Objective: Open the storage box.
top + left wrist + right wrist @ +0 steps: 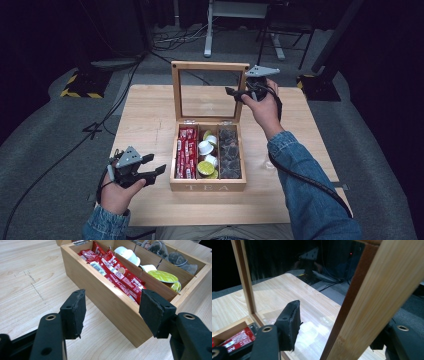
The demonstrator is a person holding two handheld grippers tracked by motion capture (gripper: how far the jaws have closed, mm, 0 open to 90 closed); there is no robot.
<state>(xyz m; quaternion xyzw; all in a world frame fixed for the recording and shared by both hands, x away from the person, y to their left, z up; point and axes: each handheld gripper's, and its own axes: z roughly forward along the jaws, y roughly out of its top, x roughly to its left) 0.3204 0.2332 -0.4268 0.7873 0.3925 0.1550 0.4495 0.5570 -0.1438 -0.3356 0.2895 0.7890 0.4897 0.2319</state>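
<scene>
A wooden tea box (207, 187) stands mid-table with its glass-paned lid (210, 65) raised upright. Its three rows hold red sachets (186, 152), white and green capsules (207, 155) and dark tea bags (230, 152). My right gripper (235, 95) is at the lid's right edge. In the right gripper view the lid's wooden frame (362, 297) runs between the open jaws of my right gripper (337, 322), and the left pad (289, 322) stands apart from it. My left gripper (156, 164) hovers open and empty by the box's front left corner, facing the box wall (105, 302) and red sachets (117, 275).
The light wooden table (145, 125) has bare top to the left and right of the box. Grey carpet surrounds it, with cables, a stand's yellow-black striped base (80, 87) at the far left and desk legs (209, 40) behind.
</scene>
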